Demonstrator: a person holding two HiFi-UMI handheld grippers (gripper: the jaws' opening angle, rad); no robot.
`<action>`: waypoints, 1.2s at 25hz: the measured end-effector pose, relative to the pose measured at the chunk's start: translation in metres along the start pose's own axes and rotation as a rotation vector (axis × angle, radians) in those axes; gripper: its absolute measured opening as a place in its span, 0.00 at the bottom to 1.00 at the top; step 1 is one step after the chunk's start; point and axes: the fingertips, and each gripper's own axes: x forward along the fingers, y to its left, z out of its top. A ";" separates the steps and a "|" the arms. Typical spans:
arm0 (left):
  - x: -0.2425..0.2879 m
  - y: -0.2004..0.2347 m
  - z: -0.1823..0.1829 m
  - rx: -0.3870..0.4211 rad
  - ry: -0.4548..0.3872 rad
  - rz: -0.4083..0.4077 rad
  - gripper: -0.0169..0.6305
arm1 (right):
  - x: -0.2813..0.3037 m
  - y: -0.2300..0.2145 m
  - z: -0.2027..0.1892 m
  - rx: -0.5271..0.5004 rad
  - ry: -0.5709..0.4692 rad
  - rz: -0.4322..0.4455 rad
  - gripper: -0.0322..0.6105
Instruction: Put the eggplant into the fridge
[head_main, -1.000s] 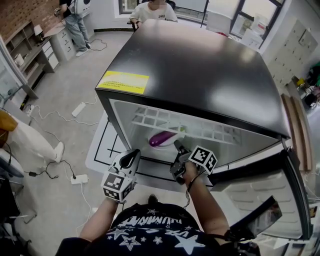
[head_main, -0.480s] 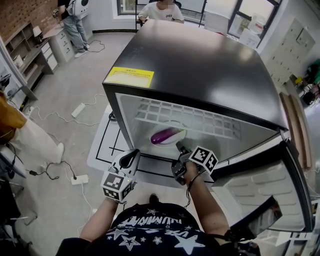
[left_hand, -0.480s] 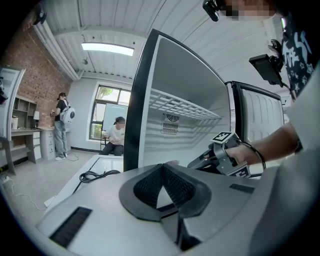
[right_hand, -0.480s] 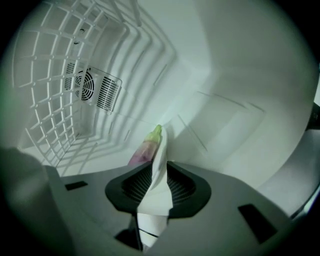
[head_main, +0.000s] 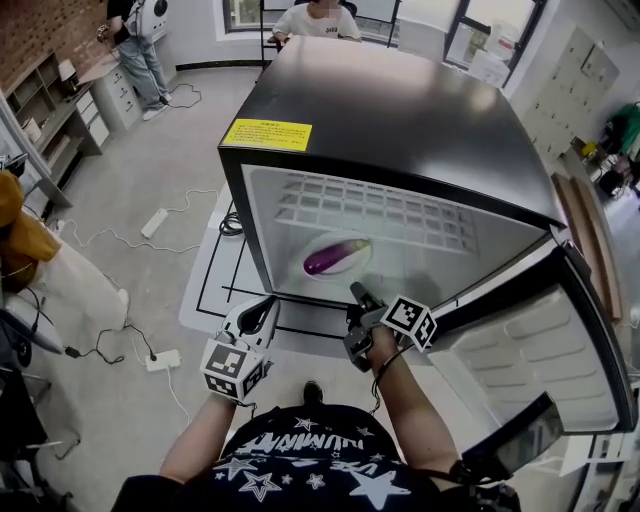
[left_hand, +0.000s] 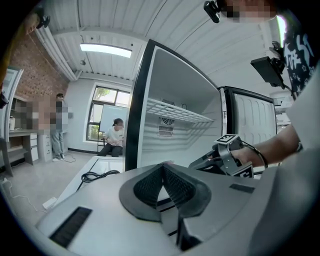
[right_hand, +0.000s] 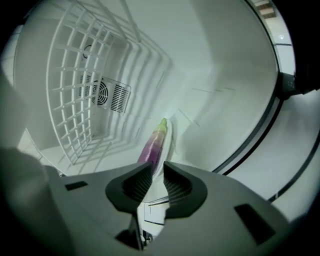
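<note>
Grey floor (head_main: 130, 260) spreads out to the left of the left gripper (head_main: 266, 308), with a white power strip (head_main: 157, 219) lying on it well off to that side. The left gripper is held low in front of the open black fridge (head_main: 400, 120). Its own view shows its jaws brought together at the tips with nothing between them (left_hand: 162, 167). Up and ahead of it, a yellow label (head_main: 266, 134) sits on the near left corner of the fridge top. Ahead of both grippers, and a little nearer the right one, the purple eggplant (head_main: 336, 257) lies on a white plate (head_main: 360, 262) on the fridge floor, its green stem end pointing away. A white wire shelf (head_main: 370, 210) hangs above it. The right gripper (head_main: 357, 293) is just outside the fridge opening and points in. Its jaws stand a narrow gap apart and hold nothing (right_hand: 157, 167). Beyond that gap lie the eggplant (right_hand: 152, 145) and the plate (right_hand: 168, 134), apart from the jaws. The wire shelf (right_hand: 75, 85) stands to its left in that view. To the right of the right gripper, the fridge door (head_main: 540, 350) is swung wide open.
</note>
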 end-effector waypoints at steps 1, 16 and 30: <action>-0.003 -0.001 0.001 0.002 -0.002 -0.005 0.04 | -0.003 0.004 -0.002 -0.002 -0.008 0.013 0.16; -0.041 -0.035 -0.007 0.008 -0.012 -0.109 0.04 | -0.063 0.036 -0.053 -0.026 -0.057 0.160 0.06; -0.095 -0.065 -0.026 -0.002 0.015 -0.164 0.04 | -0.120 0.046 -0.118 -0.116 -0.056 0.218 0.06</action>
